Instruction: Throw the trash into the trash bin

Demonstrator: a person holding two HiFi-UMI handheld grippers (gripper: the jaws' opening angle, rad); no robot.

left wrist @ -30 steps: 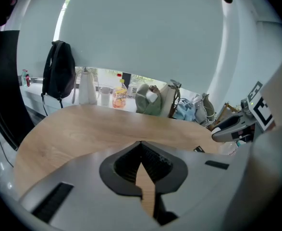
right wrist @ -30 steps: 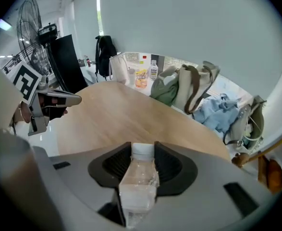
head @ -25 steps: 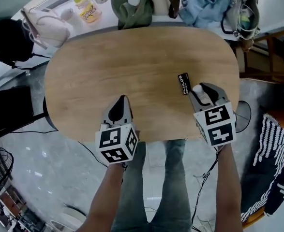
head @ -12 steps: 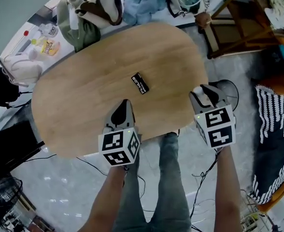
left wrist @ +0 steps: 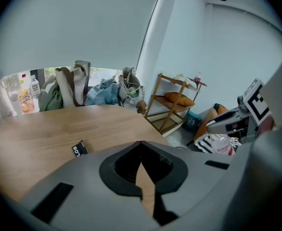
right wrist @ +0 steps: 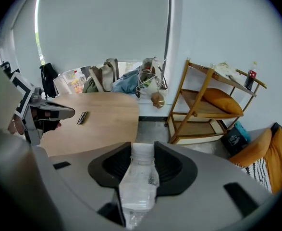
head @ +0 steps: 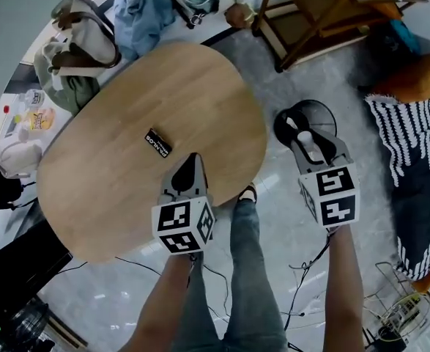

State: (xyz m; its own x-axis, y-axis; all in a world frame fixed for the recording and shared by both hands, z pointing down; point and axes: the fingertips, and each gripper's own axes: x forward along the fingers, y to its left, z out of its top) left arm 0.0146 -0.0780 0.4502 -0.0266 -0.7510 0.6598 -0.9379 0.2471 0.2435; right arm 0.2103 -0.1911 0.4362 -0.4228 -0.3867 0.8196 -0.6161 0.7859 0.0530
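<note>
My right gripper [head: 310, 139] is shut on a clear plastic bottle [head: 313, 151], cap pointing forward between the jaws; the right gripper view shows the bottle [right wrist: 140, 182] filling the gap of the right gripper [right wrist: 143, 146]. It hangs past the table's edge, over a round black mesh bin [head: 283, 121] on the floor. My left gripper [head: 191, 158] is shut and holds nothing, above the near edge of the oval wooden table [head: 112, 189]. In the left gripper view its tips [left wrist: 141, 143] meet. A small black wrapper [head: 158, 143] lies on the table ahead of it.
Bags and clothes [head: 83, 50] are piled along the table's far edge. A wooden shelf unit [head: 310, 13] stands beyond the bin. A striped cloth [head: 409, 152] and an orange cushion [head: 412, 86] lie to the right. Cables [head: 306, 284] trail on the floor by the person's legs.
Both grippers have swung to the right. The right one, still holding the bottle, has left the table and now hangs over the bin. The wrapper stays on the table.
</note>
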